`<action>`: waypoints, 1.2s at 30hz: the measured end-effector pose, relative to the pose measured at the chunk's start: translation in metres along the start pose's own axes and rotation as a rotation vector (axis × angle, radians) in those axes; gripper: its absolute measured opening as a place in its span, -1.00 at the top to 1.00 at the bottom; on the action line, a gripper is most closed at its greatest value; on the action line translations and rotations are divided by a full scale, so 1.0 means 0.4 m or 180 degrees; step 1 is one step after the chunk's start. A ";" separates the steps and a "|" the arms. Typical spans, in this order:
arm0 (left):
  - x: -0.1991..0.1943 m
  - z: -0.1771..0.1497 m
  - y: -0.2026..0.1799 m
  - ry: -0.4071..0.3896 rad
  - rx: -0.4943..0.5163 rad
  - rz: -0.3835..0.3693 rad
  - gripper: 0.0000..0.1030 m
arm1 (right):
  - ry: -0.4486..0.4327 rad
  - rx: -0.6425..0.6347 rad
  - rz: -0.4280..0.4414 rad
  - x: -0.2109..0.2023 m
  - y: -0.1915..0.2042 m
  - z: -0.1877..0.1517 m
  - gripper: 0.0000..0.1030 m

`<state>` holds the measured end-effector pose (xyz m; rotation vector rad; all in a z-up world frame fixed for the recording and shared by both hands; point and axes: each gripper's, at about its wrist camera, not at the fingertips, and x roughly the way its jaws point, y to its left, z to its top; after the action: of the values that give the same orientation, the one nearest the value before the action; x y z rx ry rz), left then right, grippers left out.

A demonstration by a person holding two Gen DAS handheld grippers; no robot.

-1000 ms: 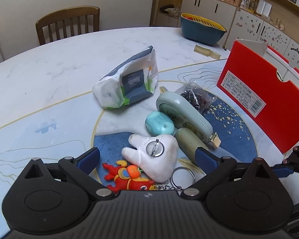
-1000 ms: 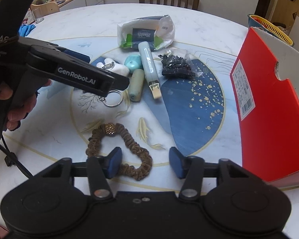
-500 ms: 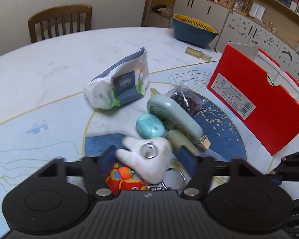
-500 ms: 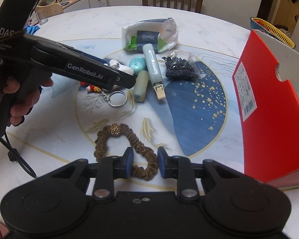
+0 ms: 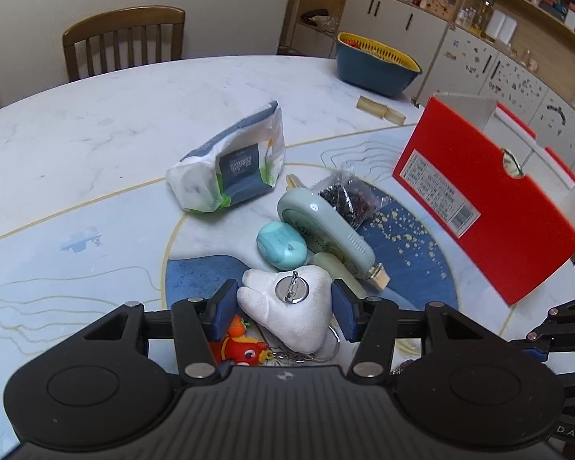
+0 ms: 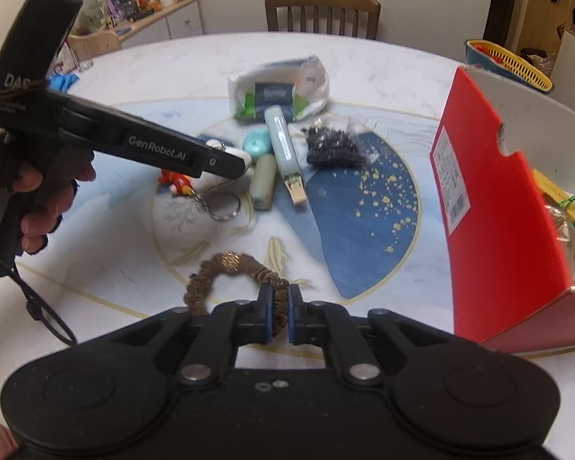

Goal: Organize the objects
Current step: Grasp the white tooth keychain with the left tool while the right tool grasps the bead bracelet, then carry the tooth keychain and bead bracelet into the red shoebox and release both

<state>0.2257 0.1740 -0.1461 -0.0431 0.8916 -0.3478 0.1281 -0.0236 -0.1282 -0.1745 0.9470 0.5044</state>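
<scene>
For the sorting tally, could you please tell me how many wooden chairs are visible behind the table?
1. A single wooden chair stands at the far edge of the round table, seen in both wrist views. Others may be hidden outside the views.

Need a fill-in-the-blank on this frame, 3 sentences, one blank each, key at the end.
1. The right gripper is shut on the brown ____.
2. The left gripper has its pads against a white plush ____-shaped charm.
3. The tall open box at the table's right side is coloured ____.

Missing words: scrunchie; tooth; red
</scene>
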 end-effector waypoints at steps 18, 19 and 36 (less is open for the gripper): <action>-0.158 0.096 -0.185 -0.0126 0.0152 -0.0075 -0.01 | -0.0509 0.0326 0.0189 -0.242 -0.148 0.047 0.90; -0.162 0.102 -0.198 -0.0125 0.0160 -0.0093 -0.01 | -0.0545 0.0351 0.0185 -0.256 -0.164 0.050 0.90; -0.106 0.213 -0.455 -0.0214 0.0426 -0.0170 -0.01 | -0.0892 0.0421 -0.0008 -0.390 -0.443 0.091 0.90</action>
<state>0.2161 0.0068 -0.0274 0.0448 0.7999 -0.4527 0.1661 -0.2175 0.0065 0.0150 0.7028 0.4488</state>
